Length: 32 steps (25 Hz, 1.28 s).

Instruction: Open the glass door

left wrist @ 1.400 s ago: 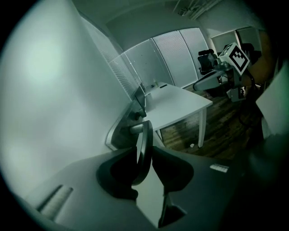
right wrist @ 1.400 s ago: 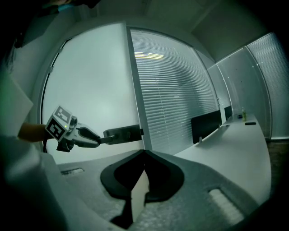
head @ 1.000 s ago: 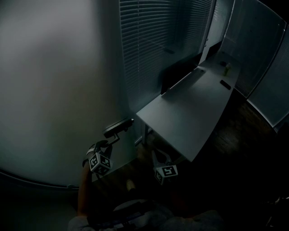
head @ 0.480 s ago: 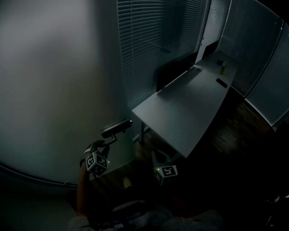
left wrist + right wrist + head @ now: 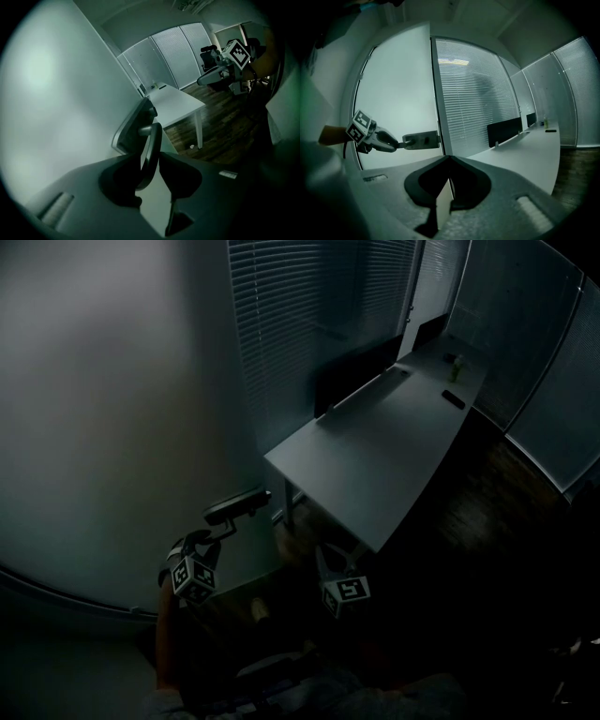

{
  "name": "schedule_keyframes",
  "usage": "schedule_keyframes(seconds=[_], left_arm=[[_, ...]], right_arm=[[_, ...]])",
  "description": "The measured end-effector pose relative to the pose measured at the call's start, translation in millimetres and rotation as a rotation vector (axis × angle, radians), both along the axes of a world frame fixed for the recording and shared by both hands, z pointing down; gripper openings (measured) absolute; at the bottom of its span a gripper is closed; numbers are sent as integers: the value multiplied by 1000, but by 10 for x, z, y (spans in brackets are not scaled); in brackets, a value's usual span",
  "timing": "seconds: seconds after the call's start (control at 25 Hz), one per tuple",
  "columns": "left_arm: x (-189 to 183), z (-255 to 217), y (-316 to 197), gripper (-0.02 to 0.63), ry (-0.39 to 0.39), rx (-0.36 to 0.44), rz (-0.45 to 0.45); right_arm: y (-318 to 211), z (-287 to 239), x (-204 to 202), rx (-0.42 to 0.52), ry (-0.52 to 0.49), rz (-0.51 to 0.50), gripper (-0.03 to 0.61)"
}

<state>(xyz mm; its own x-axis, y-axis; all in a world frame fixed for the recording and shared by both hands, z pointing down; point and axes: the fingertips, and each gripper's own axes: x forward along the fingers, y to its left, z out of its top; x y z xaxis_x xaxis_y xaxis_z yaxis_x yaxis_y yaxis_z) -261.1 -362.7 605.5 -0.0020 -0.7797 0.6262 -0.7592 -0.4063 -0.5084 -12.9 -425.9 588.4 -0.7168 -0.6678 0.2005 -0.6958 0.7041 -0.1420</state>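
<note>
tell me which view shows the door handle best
Left gripper view: the handle is close up, mid-frame, with its lever shape clear. Right gripper view shows it small and side-on. Head view shows it dim, from above.

The left gripper (image 5: 208,542) sits low in the head view, at about 7 o'clock, and points toward 1 o'clock and downward. Its marker cube faces the camera, with the bare left forearm (image 5: 167,643) running back toward 6 o'clock. Its jaws have just been opening, with the door handle (image 5: 149,150) between them. The pads seem to press on it, though the dim light makes this uncertain. The right gripper (image 5: 322,557) hangs at 6 o'clock and points toward 11 o'clock, nearly level, with its jaws together on nothing.
</note>
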Motion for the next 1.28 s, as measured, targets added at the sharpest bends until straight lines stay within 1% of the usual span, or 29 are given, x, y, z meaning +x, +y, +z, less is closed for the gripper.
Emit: schedule_keyframes(seconds=[0.2, 0.4, 0.6, 0.76, 0.92, 1.08, 1.28], left_arm=[[151, 11, 180, 129, -28, 16, 25], [233, 54, 303, 132, -19, -6, 24], [329, 45, 418, 141, -5, 14, 8], [436, 65, 519, 141, -13, 6, 14], [467, 95, 609, 143, -23, 6, 20], [534, 54, 725, 144, -10, 8, 23], [560, 84, 766, 150, -10, 20, 21]], right_arm=[[195, -138, 30, 23, 0, -44, 2], [348, -145, 67, 41, 13, -85, 2], [441, -219, 235, 53, 20, -97, 2], [517, -246, 402, 64, 24, -103, 2], [610, -236, 478, 76, 20, -111, 2], [709, -283, 597, 75, 29, -122, 2], [733, -239, 617, 68, 38, -128, 2]])
